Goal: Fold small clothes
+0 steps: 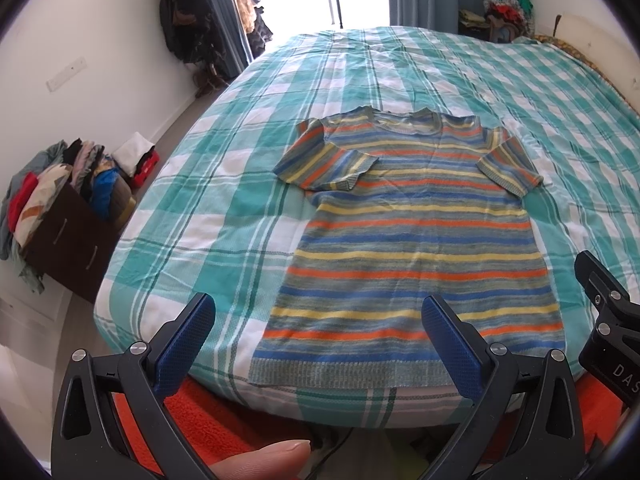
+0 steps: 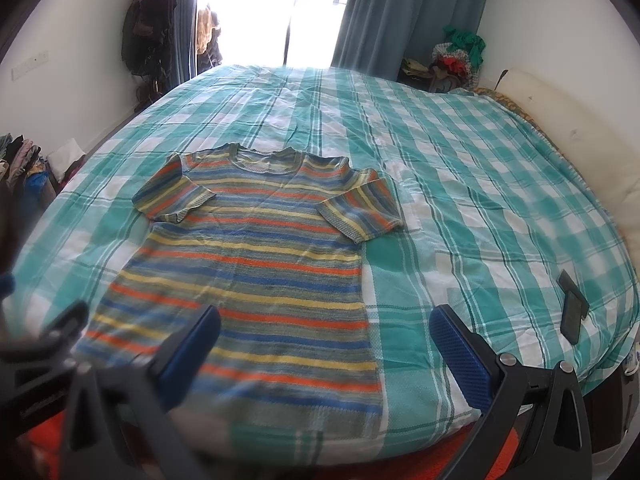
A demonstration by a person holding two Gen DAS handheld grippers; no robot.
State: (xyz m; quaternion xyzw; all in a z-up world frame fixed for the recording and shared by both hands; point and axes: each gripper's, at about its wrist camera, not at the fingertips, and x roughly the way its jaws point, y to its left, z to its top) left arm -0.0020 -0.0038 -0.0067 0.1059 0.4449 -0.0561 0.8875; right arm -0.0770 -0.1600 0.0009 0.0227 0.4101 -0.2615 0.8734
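A: Striped knit top point(image 1: 404, 240) flat, face up on checked bedspread point(image 1: 224, 208), hem at near bed edge, both sleeves angled in over chest.

B: Tongs?

A: Left gripper point(image 1: 320, 336) jaws wide apart, nothing held, hovering above hem. Right gripper point(image 2: 324, 344) same, wide, empty, over top's right side.

B: Else?

A: Dark phone point(image 2: 573, 306) on bed, well right of top.
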